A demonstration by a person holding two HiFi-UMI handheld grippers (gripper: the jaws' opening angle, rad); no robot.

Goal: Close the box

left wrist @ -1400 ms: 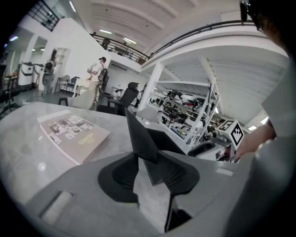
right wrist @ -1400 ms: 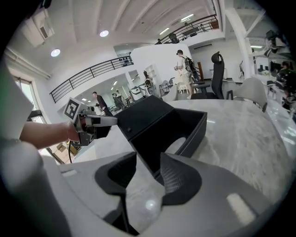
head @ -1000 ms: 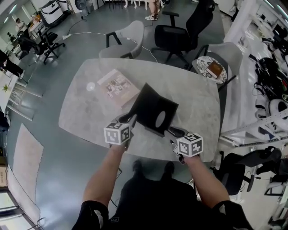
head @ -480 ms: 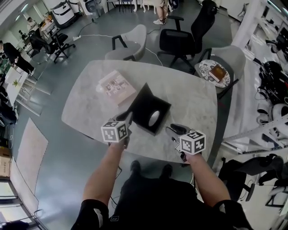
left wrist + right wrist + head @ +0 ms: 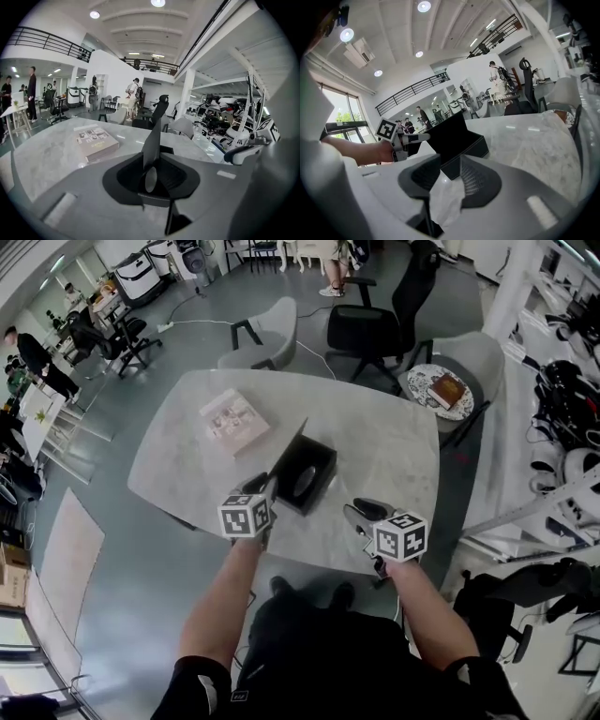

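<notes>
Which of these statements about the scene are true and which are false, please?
1. The black box is fully closed. False: its lid stands up from the black box, so the box is open.
2. A white tissue sits between the right gripper's jaws. True: the tissue fills the gap of the right gripper.
3. A book lies on the table, apart from the box. True: the book lies on the table, clear of the box.
4. The left gripper hangs well clear of the box. False: the lid stands between the jaws of the left gripper, which are opening.
</notes>
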